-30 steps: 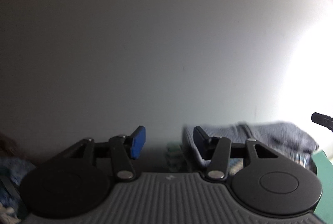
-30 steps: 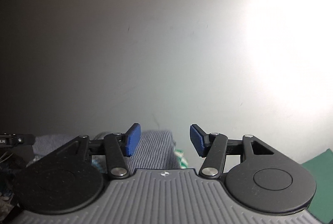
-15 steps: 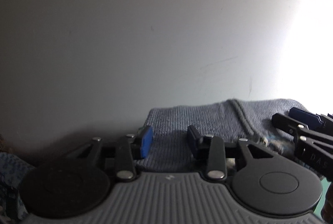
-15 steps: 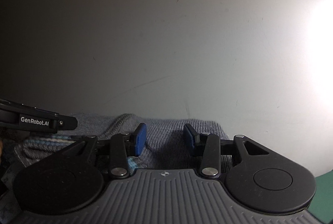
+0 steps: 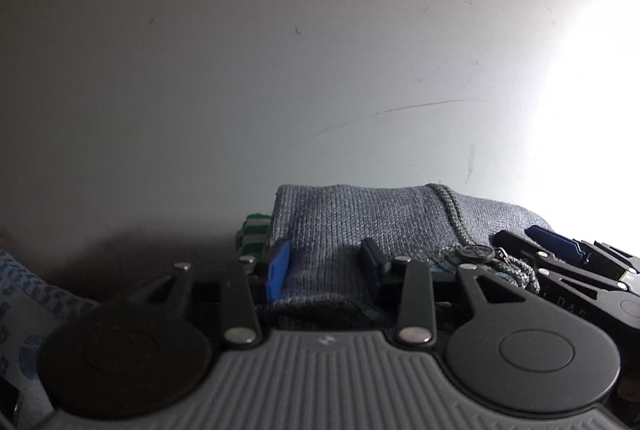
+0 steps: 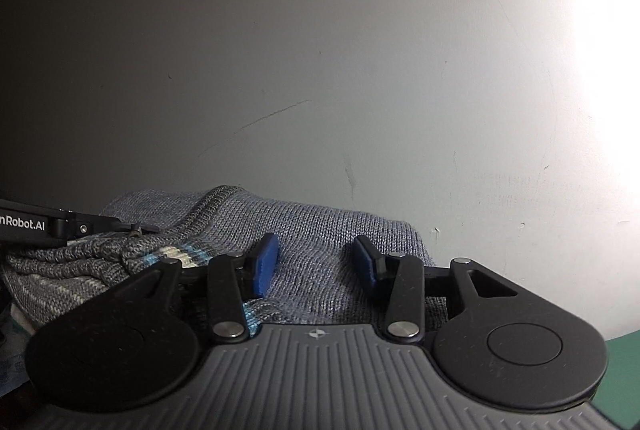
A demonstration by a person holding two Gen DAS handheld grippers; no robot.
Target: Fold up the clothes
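A folded grey-blue knit sweater (image 5: 380, 214) lies against the wall, its ribbed seam and a round metal zip pull (image 5: 476, 252) showing. My left gripper (image 5: 324, 266) has its blue pads on either side of the sweater's left part, with the knit filling the gap between them. My right gripper (image 6: 314, 262) grips the right part of the same sweater (image 6: 320, 226) in the same way. Each gripper shows in the other's view: the right gripper (image 5: 560, 254) at the far right, the left gripper (image 6: 40, 226) at the far left. What lies under the sweater is hidden.
A pale scuffed wall (image 5: 280, 70) stands right behind the sweater, with bright glare at the right. A green-and-white striped cloth (image 5: 254, 230) peeks out at the sweater's left. A blue patterned fabric (image 5: 24, 294) lies at the far left. A green surface (image 6: 624, 362) shows at the lower right.
Both grippers came forward and down onto the folded sweater, which now fills the space between their fingers. Both pairs of jaws narrowed, then held still over the last half second.
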